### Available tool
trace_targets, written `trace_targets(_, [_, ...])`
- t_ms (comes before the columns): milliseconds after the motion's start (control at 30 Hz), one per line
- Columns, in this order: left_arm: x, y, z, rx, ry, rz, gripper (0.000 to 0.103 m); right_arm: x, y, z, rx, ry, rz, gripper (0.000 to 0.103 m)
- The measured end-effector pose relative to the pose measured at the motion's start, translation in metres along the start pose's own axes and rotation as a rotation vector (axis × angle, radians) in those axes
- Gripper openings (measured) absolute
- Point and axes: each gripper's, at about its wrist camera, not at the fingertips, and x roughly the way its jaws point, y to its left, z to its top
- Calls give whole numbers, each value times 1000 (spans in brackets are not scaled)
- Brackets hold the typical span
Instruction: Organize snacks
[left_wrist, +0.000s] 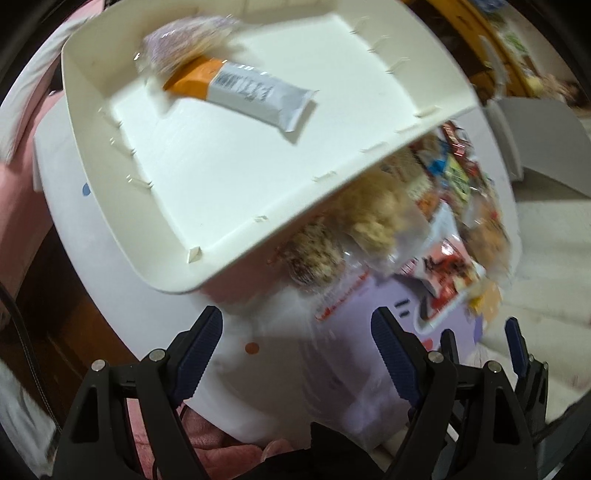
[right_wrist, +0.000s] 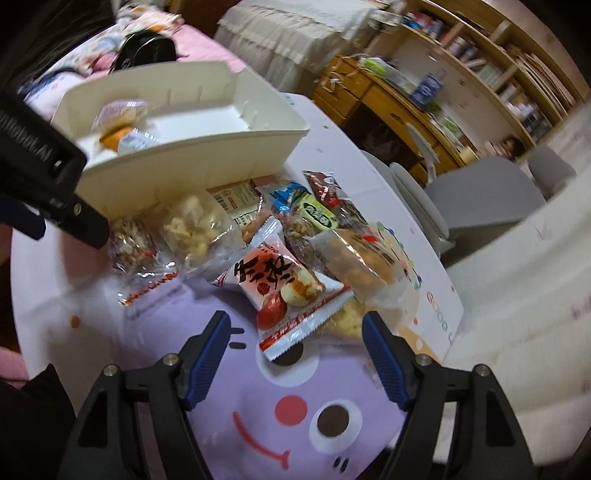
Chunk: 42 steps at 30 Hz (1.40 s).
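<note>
A white tray (left_wrist: 221, 177) stands on the table and holds an orange-and-white bar (left_wrist: 243, 88) and a purple-wrapped snack (left_wrist: 184, 44). My left gripper (left_wrist: 297, 321) hangs open over the table just in front of the tray, with nothing between its fingers. Beside the tray lies a pile of snacks: a popcorn bag (right_wrist: 195, 225), a bag of nut clusters (right_wrist: 131, 240), a clear box of nuts (right_wrist: 354, 266) and a red-and-white packet (right_wrist: 284, 295). My right gripper (right_wrist: 295, 321) is open above that packet's near corner, and its pads do not touch the packet.
The round white table carries a lilac cartoon mat (right_wrist: 295, 406). Grey chairs (right_wrist: 491, 199) stand at the far right, with a wooden desk and shelves (right_wrist: 388, 99) behind them. A pink bed with a black bag (right_wrist: 144, 50) lies beyond the tray. A pale cushion (right_wrist: 517, 295) borders the table's right side.
</note>
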Motion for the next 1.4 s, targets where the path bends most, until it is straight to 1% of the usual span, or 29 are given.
trace_targets(100, [11,-3,8,-33,12,12,82,14,4,5,-56,7,-6,77])
trace_targets(200, [24,-7,16,-59,32,42,82,28,8,8,-107,1,21,77])
trace_targets(300, [36,-9,23,-87,53,63,82,40,12,11,-167,3,16,78])
trace_targets(433, [48,-12,30,-108,77,75,82,55,16,13,-237,4,21,78])
trace_targets(633, [61,-11,38,-133,97,94,82,71,20,14,-296,12,51,78])
trace_targets(733, [65,-11,39,-136,109,106,82,78,23,14,-321,12,51,78])
trace_targets(833, [66,-10,41,-142,112,108,79,86,25,14,-320,29,60,78])
trace_targets(933, [68,-11,43,-153,120,114,78,87,20,16,-281,29,85,77])
trace_targets(967, [69,-11,44,-155,122,112,76,88,19,16,-268,33,90,77])
trace_targets(1000, [69,-12,45,-156,124,110,73,88,18,16,-252,39,95,77])
trace_targets(1033, [71,-15,46,-155,125,107,68,88,17,16,-238,46,98,77])
trace_targets(1133, [74,-20,48,-144,130,101,61,87,17,15,-218,59,108,70])
trace_targets(1233, [73,-21,49,-147,124,91,57,86,18,14,-209,70,112,64])
trace_targets(1400, [68,-20,46,-142,123,87,53,84,18,12,-161,102,120,62])
